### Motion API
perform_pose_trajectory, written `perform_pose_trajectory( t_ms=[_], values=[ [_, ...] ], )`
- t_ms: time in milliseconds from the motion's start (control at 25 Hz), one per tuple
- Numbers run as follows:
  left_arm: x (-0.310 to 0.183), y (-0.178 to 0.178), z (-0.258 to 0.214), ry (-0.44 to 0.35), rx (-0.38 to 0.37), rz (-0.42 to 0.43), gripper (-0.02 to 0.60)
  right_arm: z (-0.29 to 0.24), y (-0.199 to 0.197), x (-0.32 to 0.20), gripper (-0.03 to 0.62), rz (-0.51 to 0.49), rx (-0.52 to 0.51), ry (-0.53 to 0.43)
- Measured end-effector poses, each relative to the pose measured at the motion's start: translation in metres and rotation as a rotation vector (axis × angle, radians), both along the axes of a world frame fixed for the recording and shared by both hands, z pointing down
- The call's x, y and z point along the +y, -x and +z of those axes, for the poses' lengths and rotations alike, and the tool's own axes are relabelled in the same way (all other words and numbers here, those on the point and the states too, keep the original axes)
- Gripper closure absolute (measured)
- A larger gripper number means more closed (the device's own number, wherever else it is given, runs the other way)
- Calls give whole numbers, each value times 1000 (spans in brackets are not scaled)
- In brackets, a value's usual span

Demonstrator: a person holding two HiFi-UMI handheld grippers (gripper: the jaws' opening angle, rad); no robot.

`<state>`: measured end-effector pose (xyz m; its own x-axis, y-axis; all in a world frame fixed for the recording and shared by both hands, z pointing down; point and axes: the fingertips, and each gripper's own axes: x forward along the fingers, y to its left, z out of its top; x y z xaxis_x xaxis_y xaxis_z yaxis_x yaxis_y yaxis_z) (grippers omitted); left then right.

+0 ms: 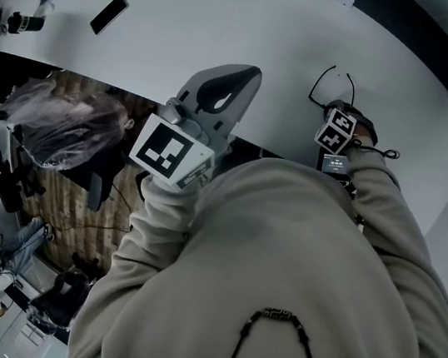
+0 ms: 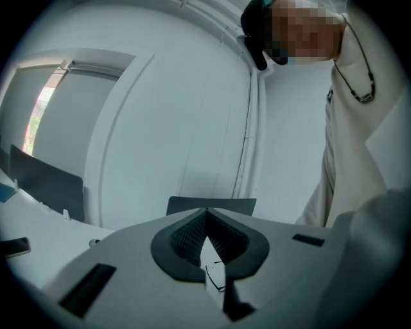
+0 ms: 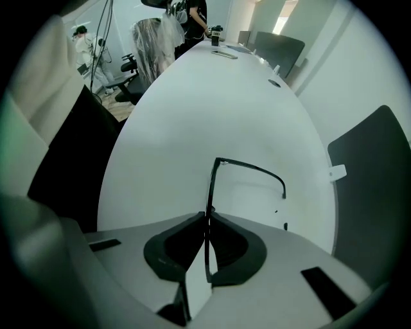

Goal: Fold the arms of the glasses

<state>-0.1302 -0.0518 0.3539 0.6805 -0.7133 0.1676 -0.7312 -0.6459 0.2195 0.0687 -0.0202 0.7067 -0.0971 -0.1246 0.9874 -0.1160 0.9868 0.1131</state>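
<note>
Overhead, the jaws of the right gripper [image 1: 337, 112] hide under its marker cube [image 1: 335, 135], as does part of the glasses [image 1: 312, 89] on the white table [image 1: 273, 30]. Up close they pinch the thin frame. The left gripper [image 1: 221, 89] is closed, empty.

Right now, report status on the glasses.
Copy: left gripper shut, empty, held off the table. The right gripper shut on glasses, arms not yet folded. The phone far off, nothing in the way.

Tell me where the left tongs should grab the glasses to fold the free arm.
Probably the free arm near its curved tip, from above: it juts out sideways in the open, while the right tongs clamp the glasses steady.
</note>
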Motion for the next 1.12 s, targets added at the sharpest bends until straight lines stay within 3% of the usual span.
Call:
perform_pose_trajectory(
  t_ms=[440, 800, 1120],
  values=[
    [-3, -10, -4, -19, 6, 36, 577, -39, 10, -6, 554, 113, -159, 20],
    [-3, -26, -5, -31, -8, 109, 577, -114, 38, -4, 554, 279, -482, 140],
    [-17, -47, -11, -42, 2, 182, 577, -182, 34, -9, 554, 412, -736, 201]
  ],
)
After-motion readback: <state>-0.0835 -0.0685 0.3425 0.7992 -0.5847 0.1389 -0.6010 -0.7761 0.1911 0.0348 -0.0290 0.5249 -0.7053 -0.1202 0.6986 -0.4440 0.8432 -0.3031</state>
